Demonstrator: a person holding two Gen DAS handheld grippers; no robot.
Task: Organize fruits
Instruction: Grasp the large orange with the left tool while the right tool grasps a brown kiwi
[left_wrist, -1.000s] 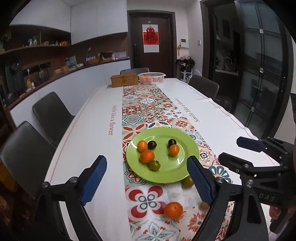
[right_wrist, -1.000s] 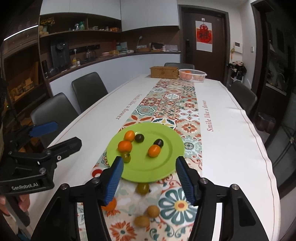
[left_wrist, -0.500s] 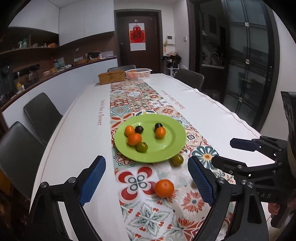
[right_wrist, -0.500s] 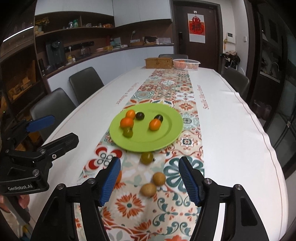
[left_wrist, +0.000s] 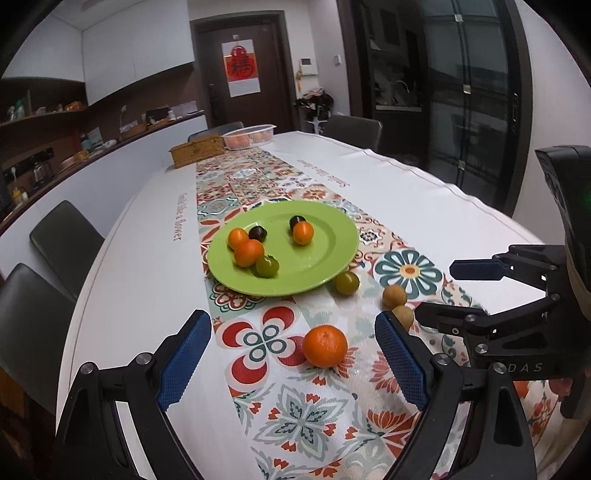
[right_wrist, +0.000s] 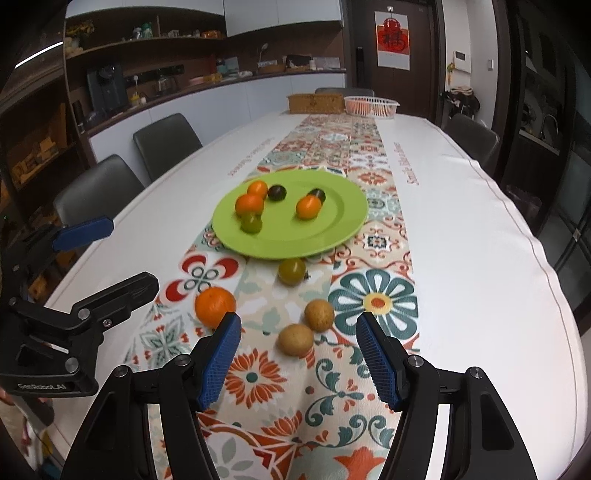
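- Kitchen table (left_wrist: 129, 295) with a patterned runner.
- Left gripper (left_wrist: 291, 354): jaws spread, nothing gripped, orange (left_wrist: 325, 346) lying between them.
- Right gripper (right_wrist: 298, 354): jaws apart, empty, two brown fruits (right_wrist: 296, 339) in front.
- Green plate (right_wrist: 332, 229) beyond holds six small fruits.

Dark door (left_wrist: 240, 66), white cabinets (left_wrist: 136, 44), grey chairs (right_wrist: 166, 142) by long table (right_wrist: 461, 221)

Wicker box (left_wrist: 197, 155) at table's far end, upper centre. Dark chairs (right_wrist: 168, 142) along left edge. Red poster (left_wrist: 241, 68) on door, top.
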